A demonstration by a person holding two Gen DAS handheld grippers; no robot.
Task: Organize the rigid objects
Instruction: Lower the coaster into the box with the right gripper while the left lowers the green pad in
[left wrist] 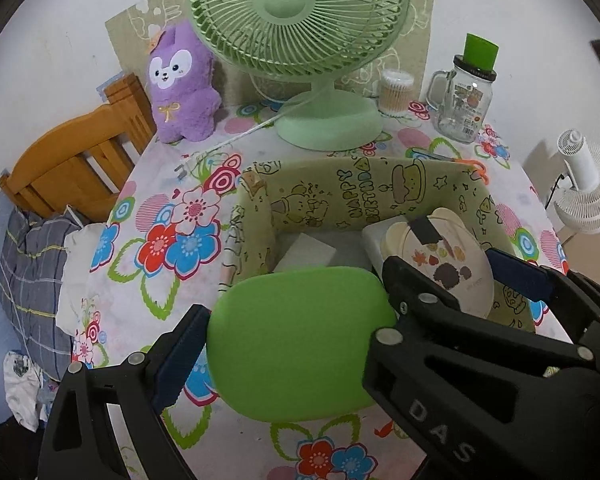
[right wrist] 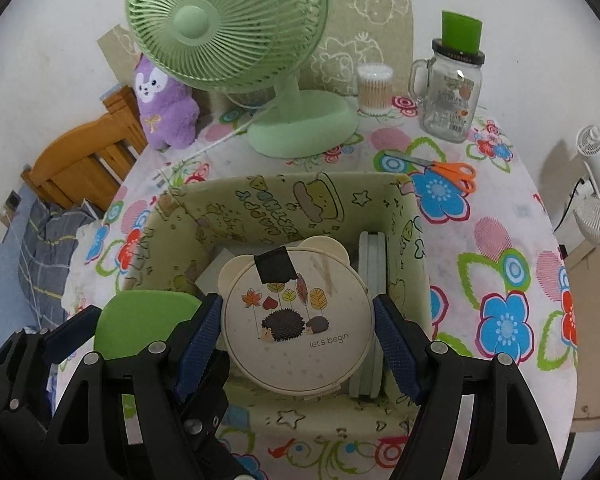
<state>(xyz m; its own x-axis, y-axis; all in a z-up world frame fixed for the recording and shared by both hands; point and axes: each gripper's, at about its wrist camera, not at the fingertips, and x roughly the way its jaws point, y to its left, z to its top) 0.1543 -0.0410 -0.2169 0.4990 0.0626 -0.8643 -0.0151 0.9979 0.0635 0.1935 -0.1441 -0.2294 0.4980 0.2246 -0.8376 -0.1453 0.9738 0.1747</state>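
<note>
My left gripper (left wrist: pixel 296 336) is shut on a green rounded flat case (left wrist: pixel 300 340) and holds it above the near left corner of a pale green "Happy Birthday" box (left wrist: pixel 340 192). My right gripper (right wrist: pixel 298 328) is shut on a round cream case with a hedgehog picture (right wrist: pixel 298 320), held inside the box (right wrist: pixel 260 208). The green case also shows at the left in the right wrist view (right wrist: pixel 140 324). A white block (left wrist: pixel 304 254) lies on the box floor. Grey flat items (right wrist: pixel 370 276) stand on edge against the box's right wall.
A green desk fan (left wrist: pixel 300 40), a purple plush (left wrist: pixel 180 84), a cotton swab jar (right wrist: pixel 374 88) and a glass mug with a green cup on top (right wrist: pixel 452 88) stand at the back of the floral table. Orange scissors (right wrist: pixel 448 170) lie right of the box. A wooden chair (left wrist: pixel 80 160) stands left.
</note>
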